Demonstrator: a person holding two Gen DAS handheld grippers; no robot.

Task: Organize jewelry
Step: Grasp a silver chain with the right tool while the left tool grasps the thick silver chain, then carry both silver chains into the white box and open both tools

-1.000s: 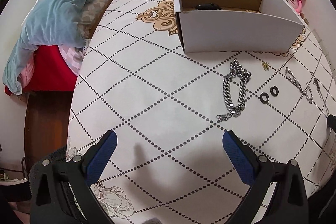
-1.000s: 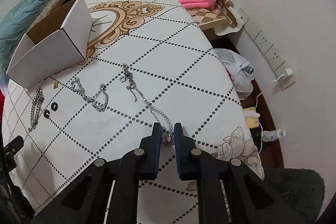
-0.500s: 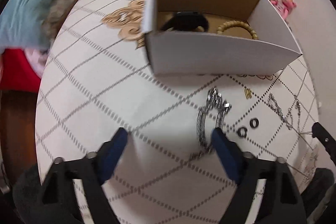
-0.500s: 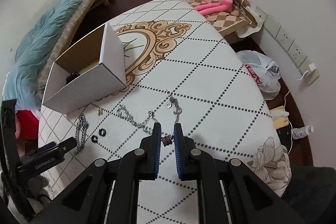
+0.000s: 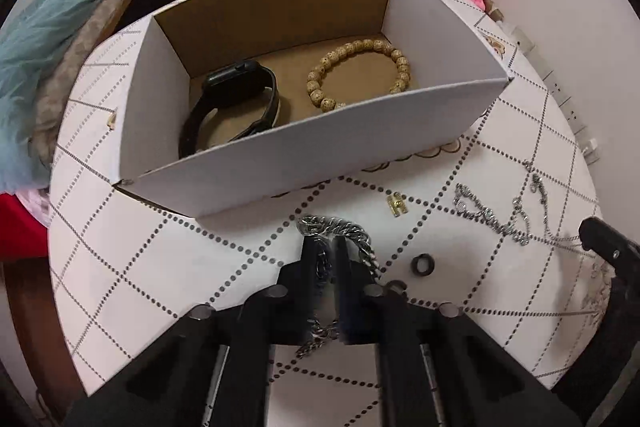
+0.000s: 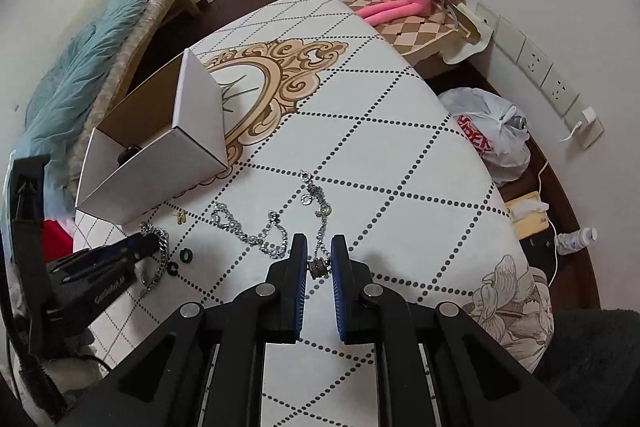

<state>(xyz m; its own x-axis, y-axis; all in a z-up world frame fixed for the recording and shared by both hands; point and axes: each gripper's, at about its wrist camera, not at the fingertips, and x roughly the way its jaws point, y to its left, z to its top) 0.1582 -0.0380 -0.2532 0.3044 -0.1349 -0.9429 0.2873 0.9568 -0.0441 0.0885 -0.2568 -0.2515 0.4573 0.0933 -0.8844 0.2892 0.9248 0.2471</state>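
Fingers of my left gripper (image 5: 324,259) are nearly together, clamped on the heavy chain (image 5: 344,231) — one strand is pinched between the pads, its far loop lying just ahead of the tips and a loose end trailing under the gripper body. The chain sits on the table (image 5: 160,259) just in front of the box (image 5: 304,151), which holds a watch (image 5: 236,99) and a bead bracelet (image 5: 360,73). My right gripper (image 6: 319,259) is also closed narrow — on the small pendant (image 6: 319,265) of a thin necklace (image 6: 320,203). I see a second chain (image 6: 248,231) beside it, and two dark rings (image 6: 182,261) near the left gripper.
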